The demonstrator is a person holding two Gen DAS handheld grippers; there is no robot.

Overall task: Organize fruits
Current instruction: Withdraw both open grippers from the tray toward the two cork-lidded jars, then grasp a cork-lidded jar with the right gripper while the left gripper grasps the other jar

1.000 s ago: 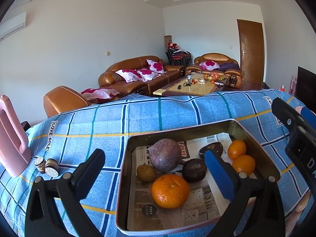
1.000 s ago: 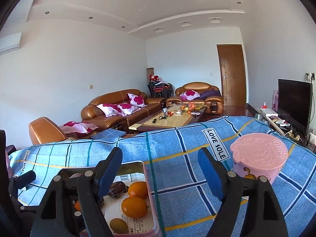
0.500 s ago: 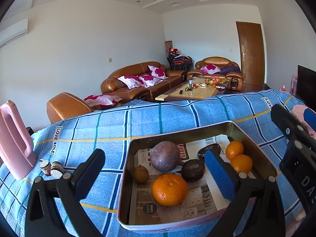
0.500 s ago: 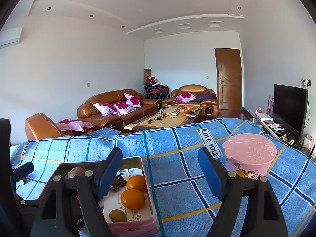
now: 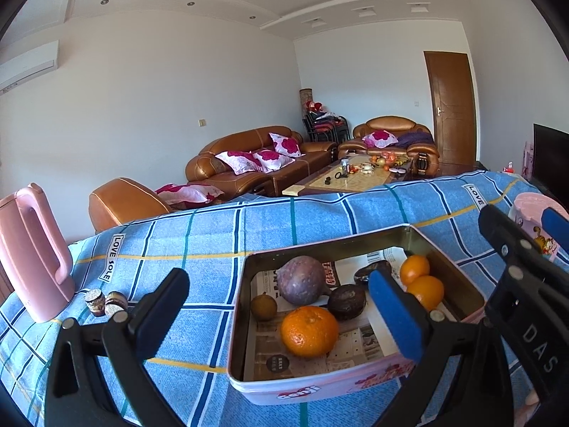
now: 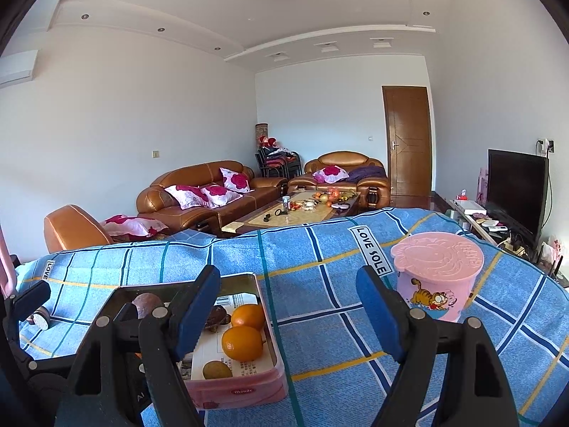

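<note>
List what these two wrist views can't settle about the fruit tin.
- Right wrist: tin left half and purple fruit hidden by the right gripper finger and left gripper body.
- Left wrist: dark fruit cut by the left gripper blue pad.
- Newspaper print: too small.

A blue checked cloth (image 5: 213, 235) covers the table. A pink kettle (image 5: 32, 252) stands at its left edge with two small jars (image 5: 105, 300) just beside it. A pink lidded cup (image 6: 437, 277) stands near the right edge. Brown sofas (image 6: 209, 195), a coffee table (image 6: 298, 210) and a television (image 6: 515, 185) lie beyond.
</note>
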